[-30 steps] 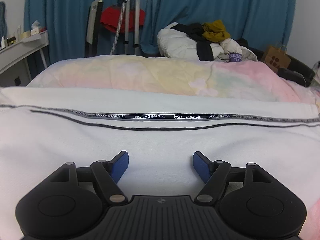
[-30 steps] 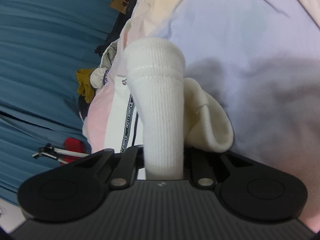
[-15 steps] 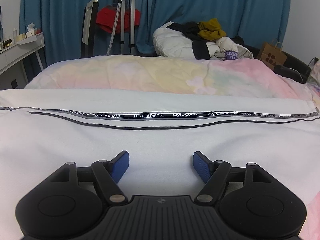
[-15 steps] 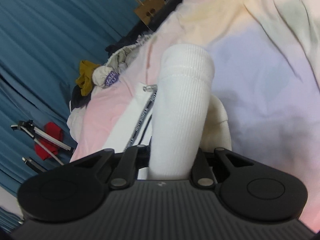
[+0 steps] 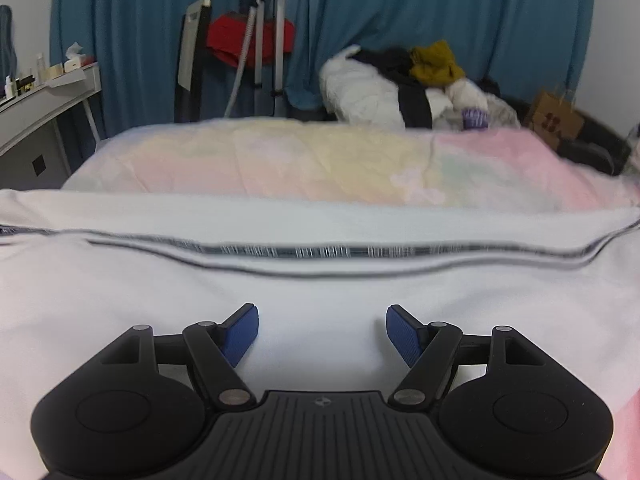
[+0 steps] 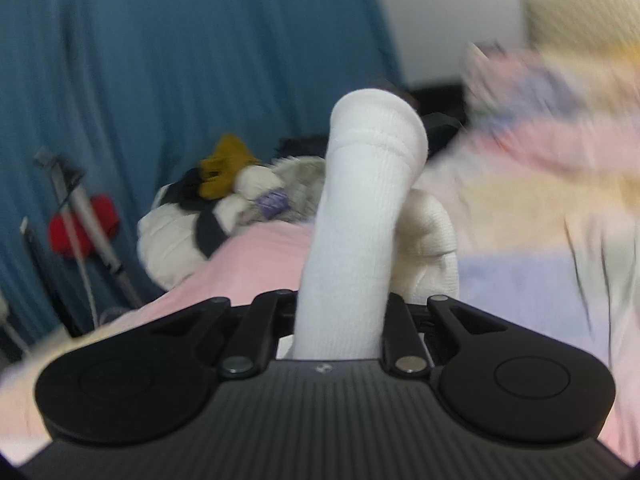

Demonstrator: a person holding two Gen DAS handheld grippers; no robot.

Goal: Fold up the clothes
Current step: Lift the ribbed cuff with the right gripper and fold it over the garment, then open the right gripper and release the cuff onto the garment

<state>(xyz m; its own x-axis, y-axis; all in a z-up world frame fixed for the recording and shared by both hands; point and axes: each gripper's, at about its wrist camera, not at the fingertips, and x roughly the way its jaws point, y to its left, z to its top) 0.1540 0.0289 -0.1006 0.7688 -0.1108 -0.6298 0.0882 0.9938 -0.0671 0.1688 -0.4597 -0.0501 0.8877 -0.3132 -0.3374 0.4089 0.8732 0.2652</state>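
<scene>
Curtains (image 5: 400,20) back one laundry pile (image 5: 404,92) beyond the bed (image 5: 320,160), where the left gripper (image 5: 322,334), jaws spread, hovers over a white garment (image 5: 320,280) while the right gripper (image 6: 340,320) pinches its ribbed cuff (image 6: 360,220).

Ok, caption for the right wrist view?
Right gripper shut on a white ribbed cuff, lifted above the pastel bedding.
</scene>
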